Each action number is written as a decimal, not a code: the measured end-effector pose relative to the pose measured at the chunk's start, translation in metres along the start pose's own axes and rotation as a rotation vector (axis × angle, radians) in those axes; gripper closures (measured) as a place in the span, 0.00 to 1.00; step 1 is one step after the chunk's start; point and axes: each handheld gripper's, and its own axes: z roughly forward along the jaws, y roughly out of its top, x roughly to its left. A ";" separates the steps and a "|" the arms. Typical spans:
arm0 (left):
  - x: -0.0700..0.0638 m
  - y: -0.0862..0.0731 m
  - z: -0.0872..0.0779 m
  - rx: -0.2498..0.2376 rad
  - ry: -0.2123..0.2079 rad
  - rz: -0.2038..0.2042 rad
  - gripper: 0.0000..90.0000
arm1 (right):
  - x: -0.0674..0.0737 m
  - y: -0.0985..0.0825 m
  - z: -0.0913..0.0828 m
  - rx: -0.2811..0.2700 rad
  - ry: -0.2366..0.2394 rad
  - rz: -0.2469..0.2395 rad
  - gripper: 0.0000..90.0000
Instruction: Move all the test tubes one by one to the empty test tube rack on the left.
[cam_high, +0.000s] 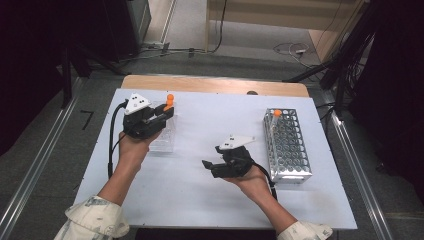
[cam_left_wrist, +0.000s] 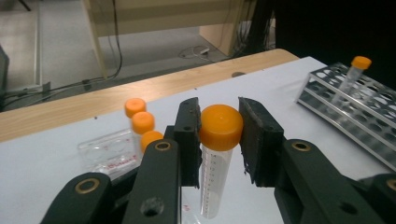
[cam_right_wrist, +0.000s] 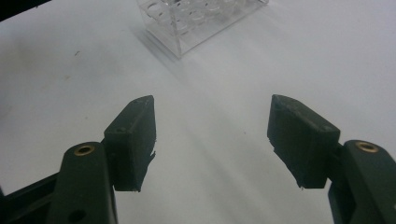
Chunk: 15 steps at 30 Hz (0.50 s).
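Clamping an orange-capped tube (cam_left_wrist: 215, 154) by its cap, the left gripper (cam_left_wrist: 219, 135) keeps it hanging upright for racking; the right gripper (cam_right_wrist: 212, 135) gapes empty beside the metal rack (cam_high: 287, 145).

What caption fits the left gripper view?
Left tongs clamp an orange-capped tube above the white table.

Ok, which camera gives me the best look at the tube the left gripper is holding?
The left gripper view: the orange-capped tube sits close up, the left gripper clamping its cap. The high view shows the tube as a small orange dot. The right gripper view faces bare table.
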 end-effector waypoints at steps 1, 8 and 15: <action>0.002 0.000 0.001 -0.003 0.000 -0.007 0.79 | 0.000 0.000 0.000 0.000 0.000 0.000 0.35; 0.010 0.004 0.008 0.000 0.046 -0.009 0.79 | 0.000 0.000 0.000 0.000 0.000 -0.003 0.35; 0.018 0.005 0.018 0.007 0.092 -0.011 0.79 | 0.001 -0.001 0.001 0.008 0.005 0.000 0.35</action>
